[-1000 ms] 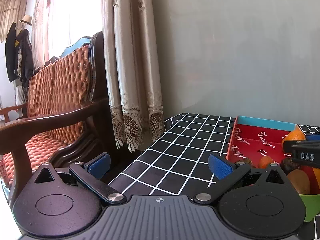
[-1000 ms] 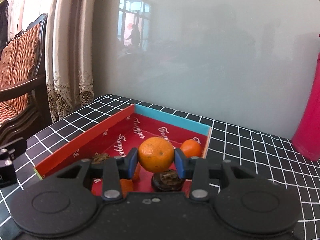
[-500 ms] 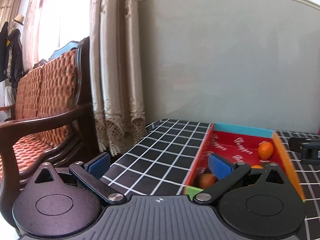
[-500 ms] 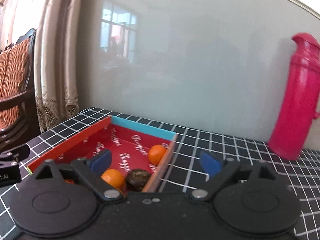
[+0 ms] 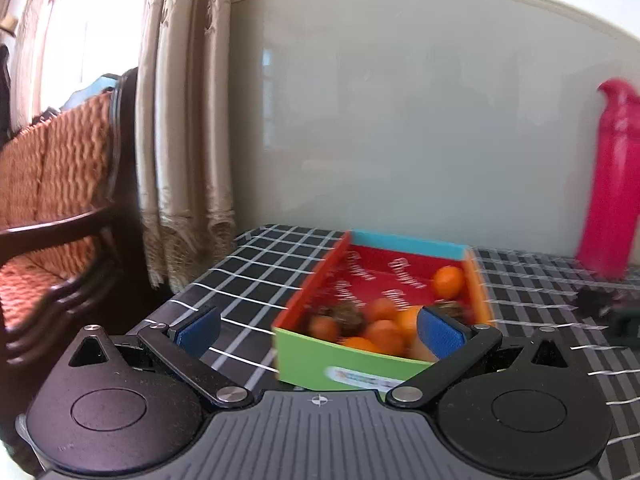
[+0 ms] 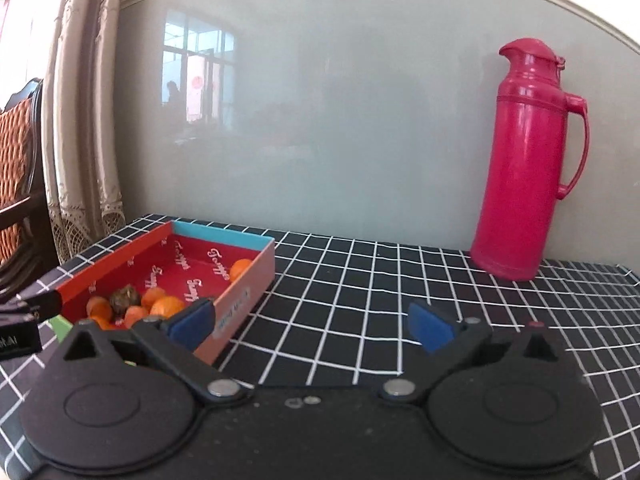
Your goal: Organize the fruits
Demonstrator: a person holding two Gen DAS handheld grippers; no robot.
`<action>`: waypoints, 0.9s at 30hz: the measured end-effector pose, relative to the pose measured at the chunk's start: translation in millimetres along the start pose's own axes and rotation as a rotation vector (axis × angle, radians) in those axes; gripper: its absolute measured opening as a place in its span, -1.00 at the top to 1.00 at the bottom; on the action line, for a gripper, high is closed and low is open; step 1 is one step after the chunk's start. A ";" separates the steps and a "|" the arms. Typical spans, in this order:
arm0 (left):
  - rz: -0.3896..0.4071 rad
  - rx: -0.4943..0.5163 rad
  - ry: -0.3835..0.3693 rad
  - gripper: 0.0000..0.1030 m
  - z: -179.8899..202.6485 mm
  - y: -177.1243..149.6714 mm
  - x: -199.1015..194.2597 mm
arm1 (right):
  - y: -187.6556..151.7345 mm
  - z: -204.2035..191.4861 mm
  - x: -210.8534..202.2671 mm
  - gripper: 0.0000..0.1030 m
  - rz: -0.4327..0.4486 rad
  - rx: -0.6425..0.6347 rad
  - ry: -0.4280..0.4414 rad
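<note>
Left wrist view
Left gripper (image 5: 318, 326): we see its blue pads spread wide, nothing between them but the near end of the box.
Fruit box (image 5: 352, 364): straight ahead of the fingers, green near wall facing us, red floor with white script, blue far wall, orange right wall. The right pad overlaps its near right corner; we cannot tell whether they touch.
Fruit: a cluster of tangerines (image 5: 384, 330) and a dark brown fruit (image 5: 346, 312) lies at the near end; one tangerine (image 5: 449, 280) sits alone by the far right corner. All blurred.
Surface: a black tablecloth with a white grid (image 5: 248, 276) runs ahead to the wall.
Room: pale glossy wall panel (image 5: 400, 128) ahead; beige lace-edged curtain (image 5: 188, 128) ahead to the left; dark wooden chair with orange woven cushions (image 5: 52, 184) far left; pink thermos (image 5: 612, 184) far right.

Right wrist view
Right gripper (image 6: 312, 326): we see the pads wide apart and holding nothing, over bare cloth.
Fruit box (image 6: 240, 300): ahead to the left, just beyond the left pad, fruit gathered at its near end.
Left gripper: a black part of it (image 6: 28, 316) shows at the left edge by the box's near corner.
Surface: the same gridded cloth (image 6: 360, 288).
Room: pink thermos (image 6: 528, 160) upright ahead to the right, near the wall, well apart from the box; a window is reflected in the panel (image 6: 196, 76).
</note>
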State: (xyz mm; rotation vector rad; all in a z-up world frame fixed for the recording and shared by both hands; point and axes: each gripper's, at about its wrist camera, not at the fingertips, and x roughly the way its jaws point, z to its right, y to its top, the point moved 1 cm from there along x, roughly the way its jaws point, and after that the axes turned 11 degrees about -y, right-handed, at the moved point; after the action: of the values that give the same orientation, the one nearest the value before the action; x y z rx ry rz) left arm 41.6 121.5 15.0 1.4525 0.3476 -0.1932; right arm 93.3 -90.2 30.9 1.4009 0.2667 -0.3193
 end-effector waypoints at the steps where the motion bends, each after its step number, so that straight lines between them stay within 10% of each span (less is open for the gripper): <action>1: 0.006 0.004 -0.013 -1.00 3.5 -0.4 -6.1 | -0.9 2.4 -4.9 -1.00 0.010 0.001 0.001; 27: 0.039 0.182 -0.108 -1.00 74.1 -26.2 -55.2 | -24.8 35.1 -55.8 -1.00 0.070 0.059 -0.074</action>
State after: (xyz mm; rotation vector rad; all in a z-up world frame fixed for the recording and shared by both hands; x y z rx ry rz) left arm -10.3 40.7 15.5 1.6199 0.2173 -0.2760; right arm 32.1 -124.9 34.1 1.4499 0.1480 -0.3232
